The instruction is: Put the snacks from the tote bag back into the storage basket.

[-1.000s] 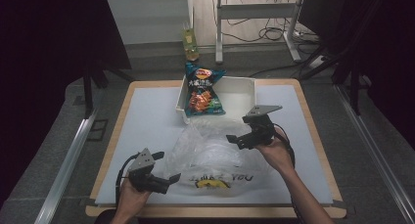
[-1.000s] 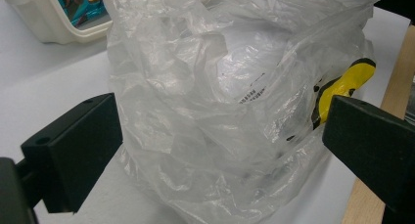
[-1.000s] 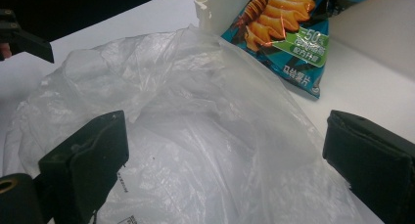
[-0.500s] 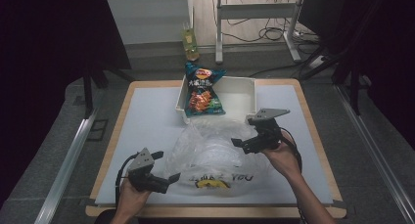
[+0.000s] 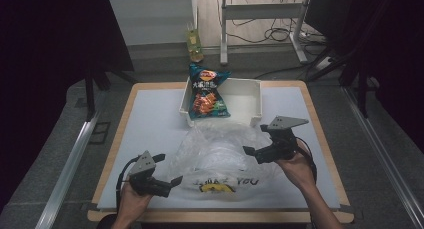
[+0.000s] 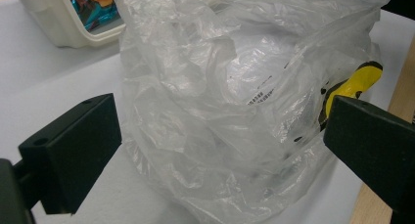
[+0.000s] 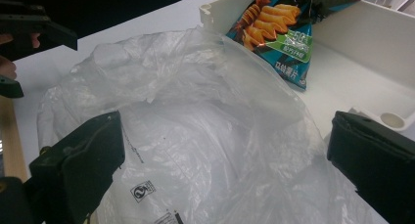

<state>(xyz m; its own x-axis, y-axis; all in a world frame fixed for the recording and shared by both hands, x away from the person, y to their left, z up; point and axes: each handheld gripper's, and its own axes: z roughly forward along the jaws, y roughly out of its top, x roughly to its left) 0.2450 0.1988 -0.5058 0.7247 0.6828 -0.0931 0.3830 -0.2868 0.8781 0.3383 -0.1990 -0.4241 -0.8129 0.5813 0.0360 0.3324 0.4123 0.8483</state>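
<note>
At centre-bottom of the high view, a crumpled clear plastic bag (image 5: 220, 156) is seen on the white counter (image 5: 150, 124), between the left tongs (image 5: 172, 181) at lower left and the right tongs (image 5: 250, 151) at right. Its yellow print (image 6: 355, 82) is shown close in the left gripper view, just beside one spread jaw. Both tongs are spread, nothing pinched. A glossy chip packet (image 7: 281, 31) leaning in the rigid white tray (image 7: 372, 33) is shown close in the right gripper view, beyond the bag.
</note>
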